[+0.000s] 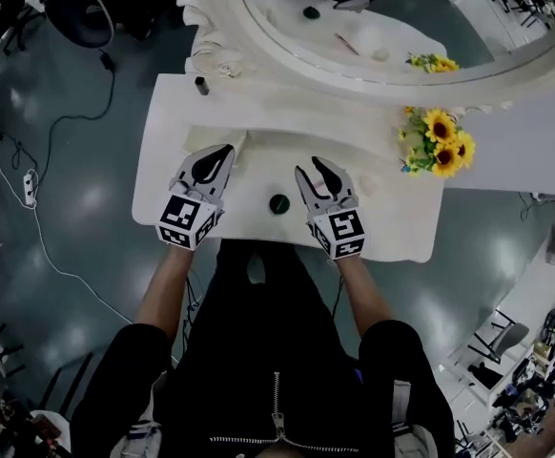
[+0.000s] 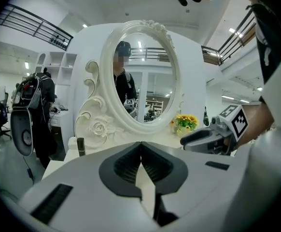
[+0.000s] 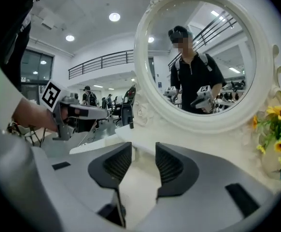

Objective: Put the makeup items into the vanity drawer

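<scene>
A small round dark jar (image 1: 278, 203) sits on the white vanity top (image 1: 177, 103) near its front edge, between my two grippers. A slim dark tube (image 1: 201, 85) stands at the back left by the mirror frame, also visible in the left gripper view (image 2: 80, 146). A pale round item (image 1: 366, 185) lies just right of my right gripper. My left gripper (image 1: 222, 153) (image 2: 140, 144) is shut with nothing in it, left of the jar. My right gripper (image 1: 311, 167) (image 3: 144, 151) stands open and empty, just right of the jar. I cannot make out the drawer.
An ornate oval mirror (image 1: 258, 41) rises at the back of the vanity. A vase of sunflowers (image 1: 440, 141) stands at the back right. A cable and power strip (image 1: 30, 187) lie on the floor to the left, and a chair (image 1: 79, 12) stands at the far left.
</scene>
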